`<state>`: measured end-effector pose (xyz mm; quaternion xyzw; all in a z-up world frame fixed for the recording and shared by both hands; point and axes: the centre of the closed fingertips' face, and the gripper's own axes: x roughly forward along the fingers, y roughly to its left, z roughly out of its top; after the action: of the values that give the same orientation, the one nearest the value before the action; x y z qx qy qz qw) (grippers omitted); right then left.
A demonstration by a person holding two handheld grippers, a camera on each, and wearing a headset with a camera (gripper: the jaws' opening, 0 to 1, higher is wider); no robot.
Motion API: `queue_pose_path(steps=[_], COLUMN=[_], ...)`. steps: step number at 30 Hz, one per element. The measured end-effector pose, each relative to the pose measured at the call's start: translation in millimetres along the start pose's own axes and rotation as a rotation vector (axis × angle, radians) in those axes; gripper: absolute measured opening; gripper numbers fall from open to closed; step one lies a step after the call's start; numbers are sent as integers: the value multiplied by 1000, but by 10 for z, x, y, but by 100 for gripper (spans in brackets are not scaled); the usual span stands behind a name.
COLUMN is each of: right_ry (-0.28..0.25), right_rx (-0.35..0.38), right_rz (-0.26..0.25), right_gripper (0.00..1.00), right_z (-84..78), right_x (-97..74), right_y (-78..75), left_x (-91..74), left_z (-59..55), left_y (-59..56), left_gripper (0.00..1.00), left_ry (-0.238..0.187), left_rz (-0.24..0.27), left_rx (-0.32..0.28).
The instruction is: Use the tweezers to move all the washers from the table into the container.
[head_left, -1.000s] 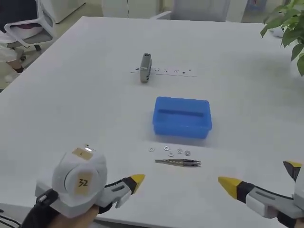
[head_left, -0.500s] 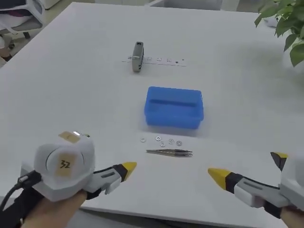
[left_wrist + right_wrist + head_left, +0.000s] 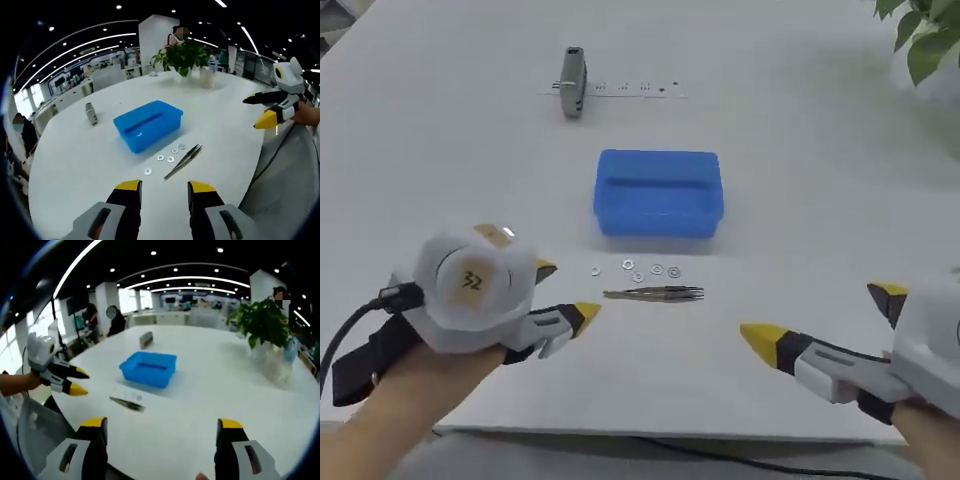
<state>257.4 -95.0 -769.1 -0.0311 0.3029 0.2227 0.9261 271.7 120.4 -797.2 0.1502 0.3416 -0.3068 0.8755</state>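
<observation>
Several small washers (image 3: 638, 271) lie in a loose row on the white table (image 3: 800, 160), just in front of the blue container (image 3: 658, 192). Metal tweezers (image 3: 655, 293) lie flat right below them. My left gripper (image 3: 565, 290) hovers open to the left of the tweezers, holding nothing. My right gripper (image 3: 823, 313) is wide open and holding nothing, off to their right. In the left gripper view the washers (image 3: 167, 157), tweezers (image 3: 182, 161) and container (image 3: 147, 124) lie ahead of my left gripper (image 3: 165, 187). The right gripper view has the tweezers (image 3: 127, 403) and container (image 3: 148, 368) ahead of my right gripper (image 3: 162, 425).
A grey metal block (image 3: 573, 80) stands at the far side beside a strip of small marks (image 3: 620, 88). A potted plant (image 3: 920, 30) is at the far right. The table's front edge (image 3: 670, 435) runs just below both grippers. People stand in the background.
The head camera has tipped down, so everything sits higher in view. My left gripper has rolled so both its tips show and has edged a little nearer the tweezers. Washers and tweezers lie unmoved.
</observation>
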Motion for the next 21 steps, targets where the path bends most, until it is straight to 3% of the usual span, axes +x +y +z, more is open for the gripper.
queue_pose_path(steps=[4,13,18,21], right_ry=[3,21,27,29], right_rx=[11,16,26,31], right_rz=[-5,-26,-37,-44], right_gripper=[88,87,87,87], right_z=[-8,-38,-50,-53], right_x=[8,-6,-10,-12], right_y=[-24,-44,-57,-78], left_x=[198,585,685,717], left_z=[27,-63,-158,-162], left_y=[-35,-41,-52,-47], left_gripper=[22,12,11,8], left_ry=[31,112,161,165], left_rz=[-55,-145,-195,-210], left_rx=[31,127,190,218])
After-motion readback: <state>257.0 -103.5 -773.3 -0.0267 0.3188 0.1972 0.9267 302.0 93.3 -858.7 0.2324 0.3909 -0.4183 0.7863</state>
